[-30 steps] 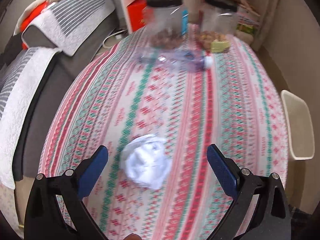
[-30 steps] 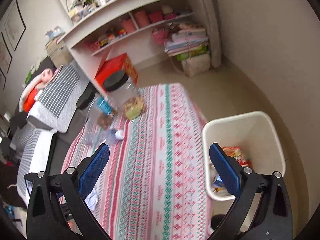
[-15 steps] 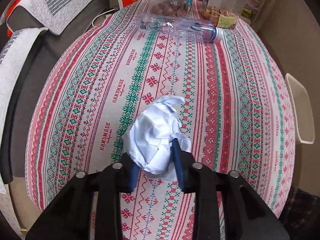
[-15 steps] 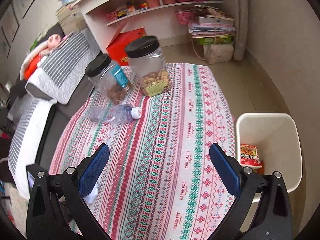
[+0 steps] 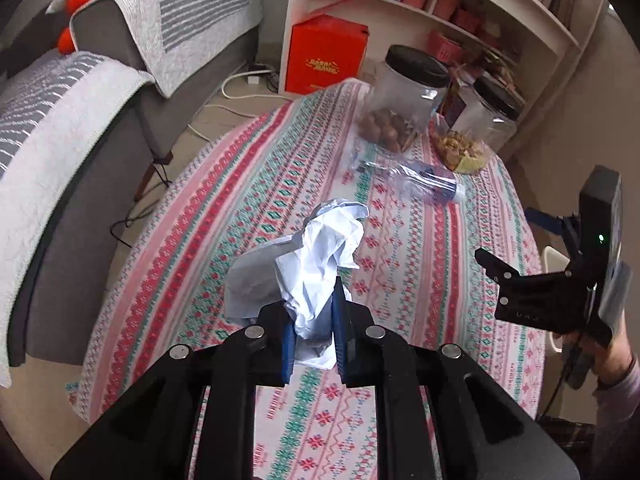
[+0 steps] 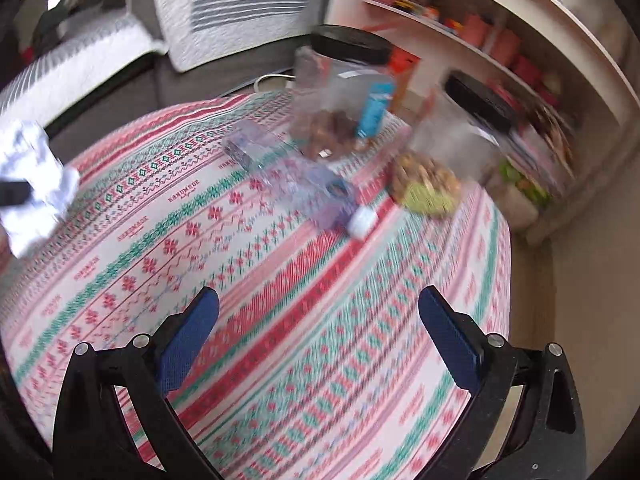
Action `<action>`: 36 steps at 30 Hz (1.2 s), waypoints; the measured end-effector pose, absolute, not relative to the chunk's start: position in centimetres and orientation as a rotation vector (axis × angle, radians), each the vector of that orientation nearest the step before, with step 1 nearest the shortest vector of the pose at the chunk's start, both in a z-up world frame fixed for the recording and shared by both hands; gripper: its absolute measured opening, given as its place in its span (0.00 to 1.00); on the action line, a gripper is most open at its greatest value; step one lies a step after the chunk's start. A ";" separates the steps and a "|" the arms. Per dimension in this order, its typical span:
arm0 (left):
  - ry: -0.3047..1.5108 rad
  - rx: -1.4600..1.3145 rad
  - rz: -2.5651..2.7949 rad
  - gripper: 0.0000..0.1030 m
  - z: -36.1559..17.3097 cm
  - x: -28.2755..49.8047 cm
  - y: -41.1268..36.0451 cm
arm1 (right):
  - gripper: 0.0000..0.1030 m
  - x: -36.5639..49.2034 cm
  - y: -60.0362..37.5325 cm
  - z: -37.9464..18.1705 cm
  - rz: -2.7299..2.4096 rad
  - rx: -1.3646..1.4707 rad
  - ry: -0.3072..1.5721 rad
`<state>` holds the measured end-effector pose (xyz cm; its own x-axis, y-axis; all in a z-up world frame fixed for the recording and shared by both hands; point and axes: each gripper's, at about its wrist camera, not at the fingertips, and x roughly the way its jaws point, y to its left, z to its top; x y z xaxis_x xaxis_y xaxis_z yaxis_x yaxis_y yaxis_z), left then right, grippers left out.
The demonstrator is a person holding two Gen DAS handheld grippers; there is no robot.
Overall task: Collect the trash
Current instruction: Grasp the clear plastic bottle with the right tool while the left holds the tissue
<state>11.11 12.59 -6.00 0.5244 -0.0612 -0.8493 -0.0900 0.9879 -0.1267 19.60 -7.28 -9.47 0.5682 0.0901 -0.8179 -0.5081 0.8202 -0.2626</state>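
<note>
Two hand-held grippers: left hand-held gripper (image 5: 311, 332) clenched on the crumpled paper (image 5: 316, 256), lifted clear of the counter (image 5: 420, 280); right hand-held gripper (image 6: 320, 332) released, pads wide apart and holding nothing.
Step in hand: most likely carrying the paper off toward a bin; only a pale rim (image 5: 554, 256), perhaps the bin's, visible past the counter's right edge.
Doing it well: keep the squeeze steady; pinch sits low on the wad, with most of the bulk loose above the pads, so slow swings and no shaking; let go only once squarely over the bin's mouth.
Risk: soft wad slipping or unfolding out of a narrow pinch.
Paper: white, thin, sharply creased, irregular lump; light and springy by the look of it.
Next trash, by judgement: plastic bottle (image 6: 296, 184) lying on its side towards the counter's far edge, clear and crinkled with a white cap; smooth and round, likely to roll, so better gripped across the body.
Not trash, probably: two clear jars (image 5: 404, 100) with black lids, holding snacks, at the far edge.
Counter cover: woven cloth, red and green pattern on pale ground, matte.
</note>
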 end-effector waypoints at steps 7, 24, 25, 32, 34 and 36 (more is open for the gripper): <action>1.063 -0.223 0.085 0.15 -7.1 12.2 16.3 | 0.93 26.3 -1.6 -11.8 0.432 -0.748 0.928; 1.072 -0.298 0.084 0.15 -7.4 12.1 18.4 | 0.54 31.0 -1.0 -16.3 0.323 -0.663 1.120; 1.072 -0.301 0.086 0.15 -7.4 12.0 18.5 | 0.53 30.6 -1.6 -16.0 0.313 -0.603 1.134; 1.092 -0.287 0.069 0.15 -7.3 11.5 17.7 | 0.53 25.7 -4.9 -15.4 0.327 -0.335 1.203; 1.098 -0.279 0.059 0.15 -7.4 11.3 17.2 | 0.52 23.9 -5.5 -15.2 0.344 -0.255 1.224; 1.097 -0.273 0.050 0.15 -7.4 10.9 16.7 | 0.52 22.1 -5.8 -14.9 0.351 -0.199 1.230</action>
<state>10.91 16.69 -7.35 0.4584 -0.0939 -0.8837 -0.1745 0.9655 -0.1931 22.13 -5.84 -14.94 0.2898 0.1545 -0.9445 -0.3675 0.9292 0.0393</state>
